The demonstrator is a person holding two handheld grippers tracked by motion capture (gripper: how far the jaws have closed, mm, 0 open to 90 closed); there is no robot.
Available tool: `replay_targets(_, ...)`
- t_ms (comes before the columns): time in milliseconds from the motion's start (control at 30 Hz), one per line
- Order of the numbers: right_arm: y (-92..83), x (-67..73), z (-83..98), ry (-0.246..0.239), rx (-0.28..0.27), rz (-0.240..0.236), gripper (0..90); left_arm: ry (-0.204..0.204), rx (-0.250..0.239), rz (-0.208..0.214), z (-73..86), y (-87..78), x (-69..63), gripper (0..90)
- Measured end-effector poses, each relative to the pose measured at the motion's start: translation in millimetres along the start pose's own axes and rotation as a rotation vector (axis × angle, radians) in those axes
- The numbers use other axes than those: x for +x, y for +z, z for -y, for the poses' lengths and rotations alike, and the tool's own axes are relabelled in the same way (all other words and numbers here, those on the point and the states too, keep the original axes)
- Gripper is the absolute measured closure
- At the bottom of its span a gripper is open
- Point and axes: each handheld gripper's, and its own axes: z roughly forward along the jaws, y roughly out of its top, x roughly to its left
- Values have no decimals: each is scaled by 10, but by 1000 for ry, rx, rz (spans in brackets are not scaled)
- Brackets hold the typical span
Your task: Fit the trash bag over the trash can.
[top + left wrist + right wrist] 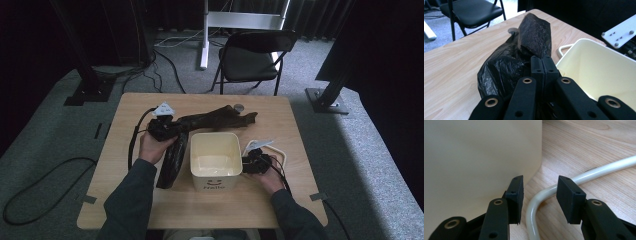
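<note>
The left claw point(541, 65) has its two black jaws pressed together with the black plastic bag point(506, 67) pinched between them; the crinkled film bunches up right at the tips and a stiff fold of it stands up just beyond them. In the high view that left claw point(161, 129) sits on the bag point(200, 125), which stretches as a long dark strip across the middle of the table point(125, 200), one end running toward the far edge and the other down along the left wall of the cream bin point(215, 159). The bin stands upright near the table's centre, touching the bag on its left. The right claw point(539, 197) has its jaws standing wide apart with nothing gripped: one pad is just beside the bin's side wall point(474, 157), the other hangs above the white handle loop point(541, 195), which curves along the table between them. Seen from above, the right claw point(252, 162) is at the bin's right side, by the loop point(280, 152). A black folding chair point(252, 55) stands beyond the table
</note>
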Motion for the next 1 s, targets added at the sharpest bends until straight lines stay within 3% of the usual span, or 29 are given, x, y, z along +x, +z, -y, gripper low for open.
replay_targets(567, -120, 90, 58, -27, 1, -25, 567, 66, -15, 31, -309, 85, -221, 897)
replay_targets(1000, -73, 149, 42, -40, 8, -35, 571, 106, -13, 53, -494, 181, -367, 897)
